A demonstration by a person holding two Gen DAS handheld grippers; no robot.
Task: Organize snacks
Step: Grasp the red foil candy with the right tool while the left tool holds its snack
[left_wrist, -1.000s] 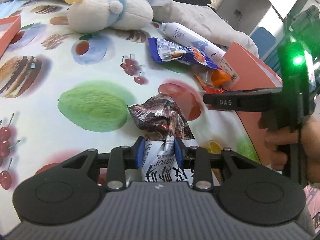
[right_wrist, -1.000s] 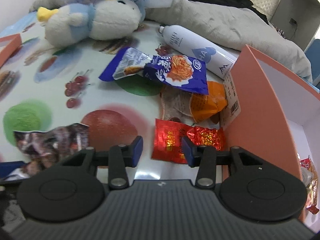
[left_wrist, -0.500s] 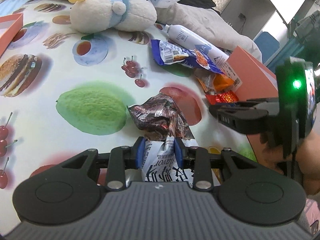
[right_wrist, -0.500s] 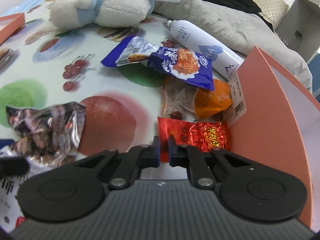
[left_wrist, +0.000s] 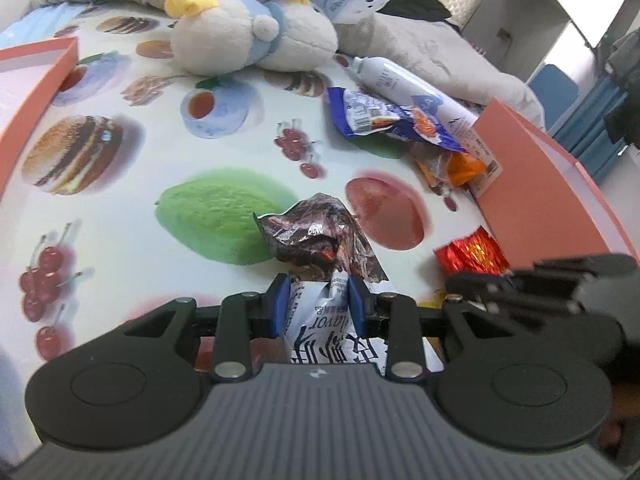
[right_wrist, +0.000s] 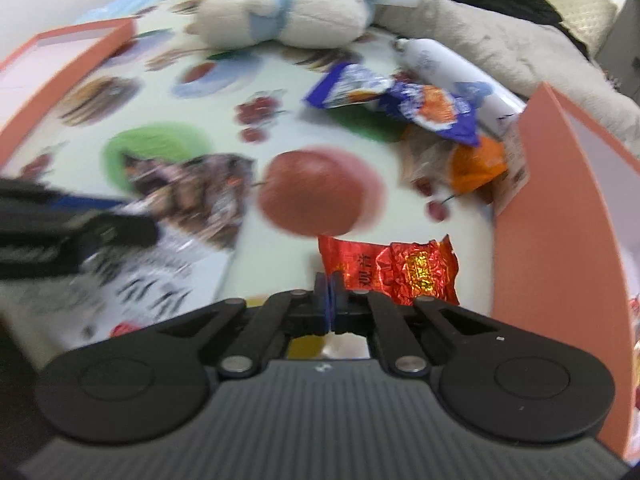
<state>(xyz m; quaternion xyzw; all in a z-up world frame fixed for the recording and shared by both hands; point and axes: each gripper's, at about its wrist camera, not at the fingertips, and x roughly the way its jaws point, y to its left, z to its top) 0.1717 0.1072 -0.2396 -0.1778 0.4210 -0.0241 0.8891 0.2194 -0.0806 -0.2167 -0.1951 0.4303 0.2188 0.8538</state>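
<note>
My left gripper (left_wrist: 318,302) is shut on a white-and-brown snack bag (left_wrist: 320,240) lying on the fruit-print tablecloth (left_wrist: 224,208). My right gripper (right_wrist: 330,292) is shut on the left edge of a red foil packet (right_wrist: 392,270), held just off the cloth beside the orange box (right_wrist: 556,216). The red packet (left_wrist: 470,256) and the right gripper (left_wrist: 520,284) also show at the right of the left wrist view. A blue snack bag (right_wrist: 400,100) and an orange packet (right_wrist: 476,164) lie further back.
A white spray bottle (left_wrist: 404,84) and a plush bird (left_wrist: 256,36) lie at the back with grey cloth behind. An orange box lid (left_wrist: 36,80) sits at the left. The left gripper (right_wrist: 60,224) appears blurred in the right wrist view.
My right gripper closed on the red foil packet and pulled it back toward me, away from the orange packet. The left gripper kept its hold on the snack bag.
</note>
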